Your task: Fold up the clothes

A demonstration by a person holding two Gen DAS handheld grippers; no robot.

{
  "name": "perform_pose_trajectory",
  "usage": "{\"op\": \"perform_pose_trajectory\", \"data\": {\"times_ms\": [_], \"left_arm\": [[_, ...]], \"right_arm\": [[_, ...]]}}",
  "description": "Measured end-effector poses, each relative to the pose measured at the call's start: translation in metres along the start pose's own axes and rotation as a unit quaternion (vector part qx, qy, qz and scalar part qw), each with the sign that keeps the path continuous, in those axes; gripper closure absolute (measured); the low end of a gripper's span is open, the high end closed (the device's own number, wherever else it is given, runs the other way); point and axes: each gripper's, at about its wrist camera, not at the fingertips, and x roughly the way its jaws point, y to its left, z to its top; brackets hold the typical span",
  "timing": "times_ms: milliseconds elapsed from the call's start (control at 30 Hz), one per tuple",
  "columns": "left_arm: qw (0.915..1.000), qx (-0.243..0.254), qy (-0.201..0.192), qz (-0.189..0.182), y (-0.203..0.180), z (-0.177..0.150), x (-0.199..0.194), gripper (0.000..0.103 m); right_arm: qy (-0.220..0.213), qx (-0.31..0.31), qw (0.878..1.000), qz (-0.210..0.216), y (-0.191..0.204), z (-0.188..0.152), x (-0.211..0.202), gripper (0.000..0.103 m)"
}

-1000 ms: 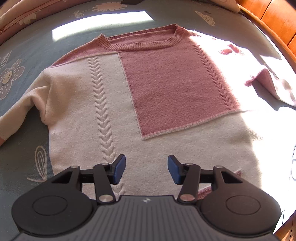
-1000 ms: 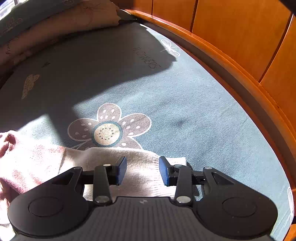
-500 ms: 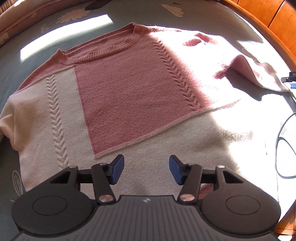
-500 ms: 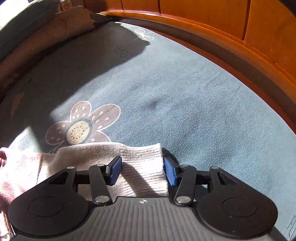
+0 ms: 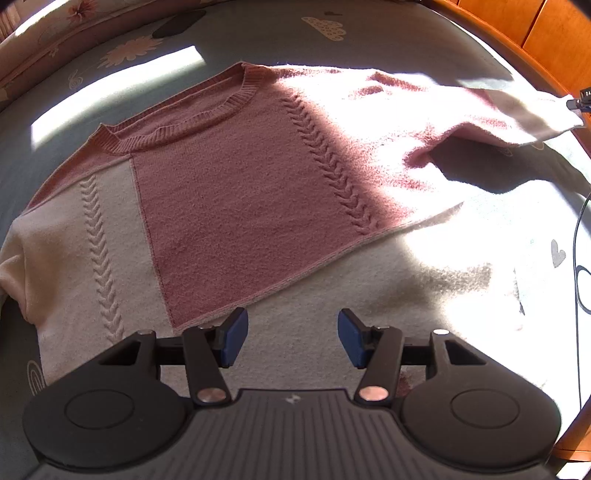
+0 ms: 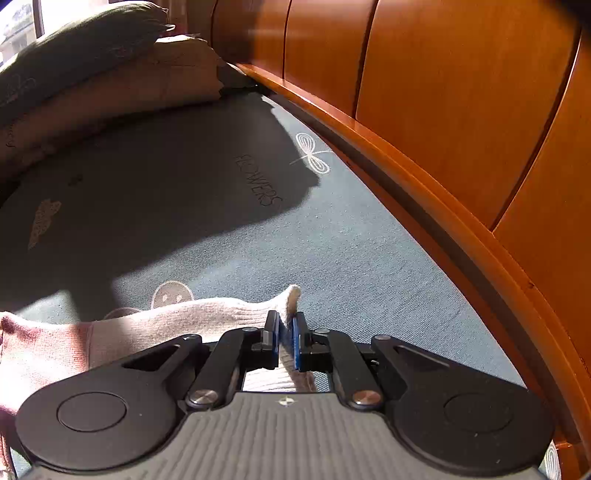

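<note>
Blocking the near hem, the left gripper's (image 5: 291, 338) black body hides the sweater's (image 5: 236, 206) lower edge, and its left sleeve is cut off at the frame's side. This pink-and-cream knit lies flat, front up, on the grey-blue flowered bedsheet (image 5: 258, 33), with a cable stitch running down each side of its chest. Above its hem the left gripper hangs tilted down, jaws apart and empty. Right of the sweater's body, the right gripper (image 6: 284, 341) is clamped on the cream cuff (image 6: 286, 301), raising that sleeve off the sheet.
</note>
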Motion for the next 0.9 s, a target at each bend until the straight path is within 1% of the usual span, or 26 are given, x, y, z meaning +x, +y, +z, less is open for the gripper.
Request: {"op": "perform_pose_trajectory", "data": {"times_ms": [33, 100, 133, 200, 233, 300, 333, 400, 467, 567, 600, 667, 733, 800, 900], "left_arm": [[1.0000, -0.002, 0.000, -0.001, 0.000, 0.000, 0.001, 0.048], [1.0000, -0.005, -0.001, -0.002, 0.000, 0.000, 0.002, 0.048], [1.0000, -0.006, -0.001, -0.003, 0.000, 0.000, 0.003, 0.048], [0.9999, -0.010, -0.003, -0.006, 0.001, 0.000, 0.002, 0.048], [0.9999, -0.011, -0.004, -0.006, 0.002, 0.000, 0.001, 0.048], [0.9999, -0.012, -0.002, -0.005, 0.004, -0.002, 0.001, 0.048], [0.9999, -0.014, -0.001, -0.004, 0.005, -0.003, 0.002, 0.048], [0.9998, -0.021, 0.002, -0.005, 0.009, -0.005, 0.002, 0.048], [0.9995, -0.029, 0.007, -0.007, 0.012, -0.007, 0.003, 0.048], [0.9991, -0.040, 0.008, -0.011, 0.017, -0.008, 0.002, 0.048], [0.9991, -0.041, 0.007, -0.011, 0.018, -0.009, 0.002, 0.048], [0.9991, -0.041, 0.007, -0.010, 0.019, -0.010, 0.002, 0.048], [0.9989, -0.044, 0.009, -0.011, 0.020, -0.011, 0.003, 0.048], [0.9987, -0.049, 0.012, -0.012, 0.021, -0.011, 0.005, 0.048], [0.9983, -0.054, 0.012, -0.015, 0.021, -0.011, 0.006, 0.048]], "right_arm": [[-0.012, -0.007, 1.000, -0.007, 0.002, 0.003, -0.001, 0.094], [-0.035, -0.017, 0.998, -0.047, 0.006, 0.005, 0.002, 0.092], [-0.038, -0.018, 0.997, -0.066, 0.006, 0.005, 0.005, 0.092], [-0.018, 0.015, 0.997, -0.070, 0.001, 0.002, 0.012, 0.089], [-0.008, 0.037, 0.997, -0.061, -0.002, 0.000, 0.013, 0.089], [0.008, 0.072, 0.997, -0.030, -0.004, -0.008, 0.010, 0.084], [0.017, 0.085, 0.996, -0.012, -0.001, -0.013, 0.009, 0.083], [0.042, 0.113, 0.992, 0.032, 0.004, -0.025, 0.009, 0.073], [0.076, 0.154, 0.982, 0.076, 0.009, -0.038, 0.013, 0.071], [0.110, 0.207, 0.966, 0.108, 0.018, -0.053, 0.024, 0.071], [0.113, 0.210, 0.964, 0.115, 0.024, -0.057, 0.025, 0.071], [0.115, 0.202, 0.963, 0.135, 0.041, -0.062, 0.023, 0.072], [0.119, 0.178, 0.962, 0.170, 0.061, -0.064, 0.016, 0.072], [0.124, 0.139, 0.960, 0.209, 0.086, -0.065, 0.011, 0.073], [0.132, 0.075, 0.948, 0.280, 0.135, -0.064, 0.000, 0.073]]}}
